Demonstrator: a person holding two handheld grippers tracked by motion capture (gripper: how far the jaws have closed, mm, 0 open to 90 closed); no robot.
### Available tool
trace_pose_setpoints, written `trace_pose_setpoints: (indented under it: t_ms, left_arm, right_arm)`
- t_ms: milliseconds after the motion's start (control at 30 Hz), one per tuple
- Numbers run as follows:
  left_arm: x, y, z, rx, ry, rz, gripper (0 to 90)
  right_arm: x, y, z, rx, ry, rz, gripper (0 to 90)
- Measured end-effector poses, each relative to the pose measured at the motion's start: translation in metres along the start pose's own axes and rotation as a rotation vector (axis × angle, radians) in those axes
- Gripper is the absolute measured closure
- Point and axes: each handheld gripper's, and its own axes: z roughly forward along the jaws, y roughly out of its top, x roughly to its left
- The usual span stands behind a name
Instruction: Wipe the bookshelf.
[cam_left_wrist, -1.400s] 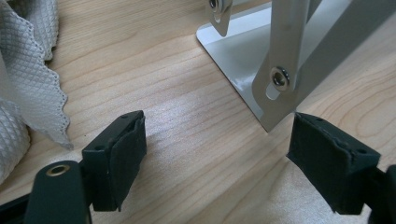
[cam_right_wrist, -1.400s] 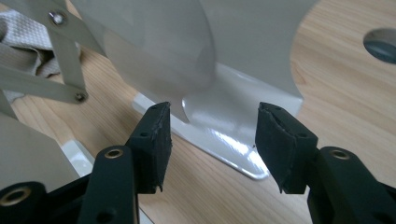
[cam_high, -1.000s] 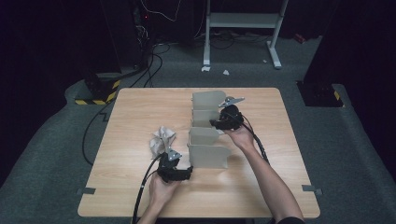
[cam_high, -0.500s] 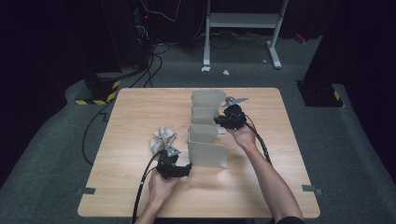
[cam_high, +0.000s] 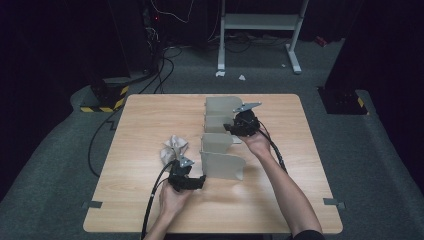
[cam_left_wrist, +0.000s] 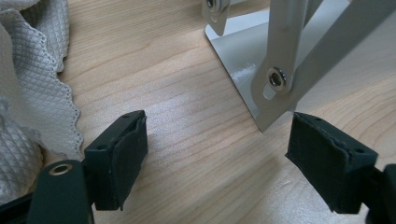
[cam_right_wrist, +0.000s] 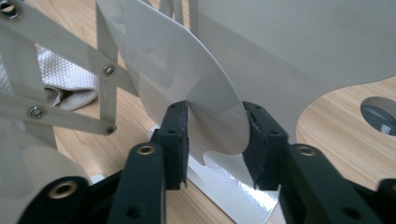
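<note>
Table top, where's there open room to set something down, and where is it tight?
On the table, bare wood lies left of the expanding file rack and beyond the grey cloth, along the right edge past the right gripper, and across the near edge. It is crowded between cloth, rack and left gripper.

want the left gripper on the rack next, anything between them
Nothing visible: bare table lies between the open left gripper and the rack; the cloth sits off to the side.
</note>
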Motion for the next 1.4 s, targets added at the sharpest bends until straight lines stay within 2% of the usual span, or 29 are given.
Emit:
trace_pose_setpoints:
  t_ms: [133,333,533,633,933,1133,1400]
  left_arm:
    - [0.001,0.002,0.001,0.002,-0.019,-0.023,21.6]
    - [0.003,0.003,0.001,-0.007,-0.023,-0.036,22.0]
    - [0.003,0.004,0.000,-0.017,-0.021,-0.042,22.6]
    - [0.001,0.006,-0.001,-0.001,-0.025,-0.034,21.5]
    - [-0.003,0.013,-0.002,-0.012,-0.026,-0.039,17.4]
    - [-0.001,0.018,-0.002,-0.034,-0.030,-0.080,16.7]
    - [0.007,0.020,0.002,-0.028,-0.043,-0.134,16.2]
  right_arm:
    - [0.003,0.000,-0.002,0.005,0.023,-0.037,71.9]
    - [0.002,-0.002,-0.003,0.007,0.040,-0.041,75.4]
    - [0.003,-0.004,-0.006,0.008,0.030,-0.059,77.3]
    - [0.003,-0.006,-0.007,0.007,0.020,-0.057,77.9]
    - [0.001,-0.009,-0.010,0.019,-0.015,-0.028,81.3]
    - [0.000,-0.011,-0.012,0.016,-0.045,0.013,83.3]
    - [-0.001,-0.008,-0.011,0.024,-0.100,0.067,86.0]
